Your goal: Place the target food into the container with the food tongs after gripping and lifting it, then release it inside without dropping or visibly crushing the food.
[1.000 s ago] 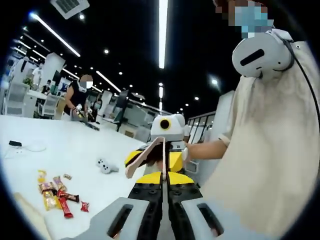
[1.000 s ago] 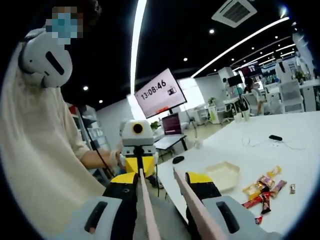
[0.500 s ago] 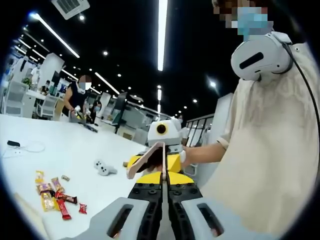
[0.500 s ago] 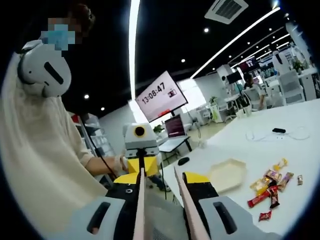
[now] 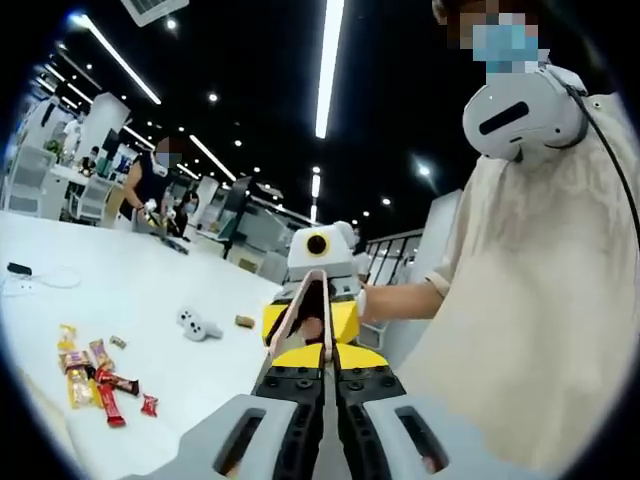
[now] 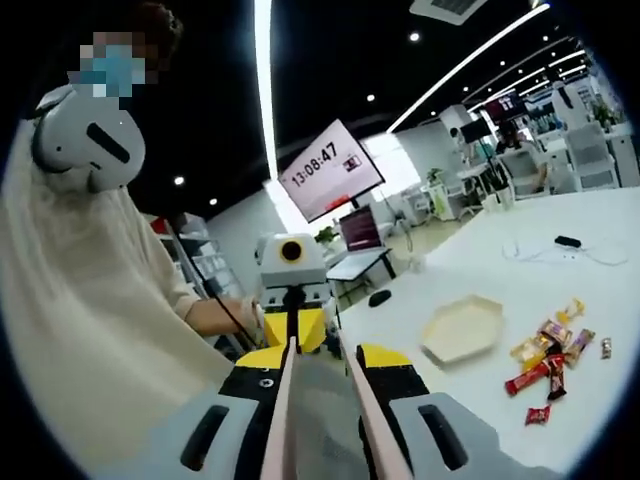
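Right gripper [image 6: 318, 400], clamped on the food tongs [image 6: 352, 400], faces the closed left gripper [image 5: 323, 365]; it should approach the wrapped snacks [image 6: 548, 358] beside the container [image 6: 462, 330] slowly.

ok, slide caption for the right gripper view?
Right gripper holds tongs raised off the table, hexagonal tray and wrapped snacks waiting on it.

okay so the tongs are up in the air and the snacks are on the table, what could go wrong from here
1. The snacks lie bunched and touching, so the food tongs may catch two wrappers at once.
2. The container is shallow and sits apart from the pile; a loosely pinched piece could slip during the carry or slide over its low rim.
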Tool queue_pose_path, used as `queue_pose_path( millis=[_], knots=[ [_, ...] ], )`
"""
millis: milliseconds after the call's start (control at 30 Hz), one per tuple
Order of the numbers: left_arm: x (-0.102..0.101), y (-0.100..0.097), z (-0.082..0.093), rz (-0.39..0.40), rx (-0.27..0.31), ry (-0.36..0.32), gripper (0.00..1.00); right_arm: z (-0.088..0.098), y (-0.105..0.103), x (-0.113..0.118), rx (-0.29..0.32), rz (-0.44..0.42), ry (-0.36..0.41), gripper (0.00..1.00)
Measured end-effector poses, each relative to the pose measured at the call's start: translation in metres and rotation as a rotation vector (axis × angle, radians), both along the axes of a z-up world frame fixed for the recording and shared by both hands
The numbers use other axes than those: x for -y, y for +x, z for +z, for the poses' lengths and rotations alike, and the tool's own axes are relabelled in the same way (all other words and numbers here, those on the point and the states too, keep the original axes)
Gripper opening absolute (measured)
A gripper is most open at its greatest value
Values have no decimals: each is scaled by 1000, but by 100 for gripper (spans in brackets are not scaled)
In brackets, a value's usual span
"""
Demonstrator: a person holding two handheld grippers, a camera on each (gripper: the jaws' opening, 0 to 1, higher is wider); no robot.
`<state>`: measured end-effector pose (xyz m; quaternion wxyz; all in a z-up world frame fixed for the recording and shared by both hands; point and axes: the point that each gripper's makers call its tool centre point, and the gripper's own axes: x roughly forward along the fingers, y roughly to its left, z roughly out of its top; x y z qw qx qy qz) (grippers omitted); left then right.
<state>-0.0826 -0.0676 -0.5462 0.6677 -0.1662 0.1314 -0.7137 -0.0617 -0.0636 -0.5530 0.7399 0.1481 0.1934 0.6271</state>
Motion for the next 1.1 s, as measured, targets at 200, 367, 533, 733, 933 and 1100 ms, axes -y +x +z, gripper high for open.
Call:
queue_pose_path(
  millis=[200,367,533,733,933,1100],
  knots=[
    [-3,3,7,12,-8,-28,0,4,3,-1,-21,-10,27,27],
    [-1,-1,4,-7,-9,-14,0,1,-2,-1,-27,25,11,28],
    [0,-3,-4,-10,-9,20,0,-5,-3,-1,-10,25,-20,27],
    [0,1,-12,13,-1,74,0,-9,-2,-3,15,7,-61,23],
    [-2,8,-18,46,2,112,1,-14,3,-4,28,-19,-89,21],
    [-6,18,-17,104,6,109,2,-13,13,-4,42,-55,-90,22]
  ],
)
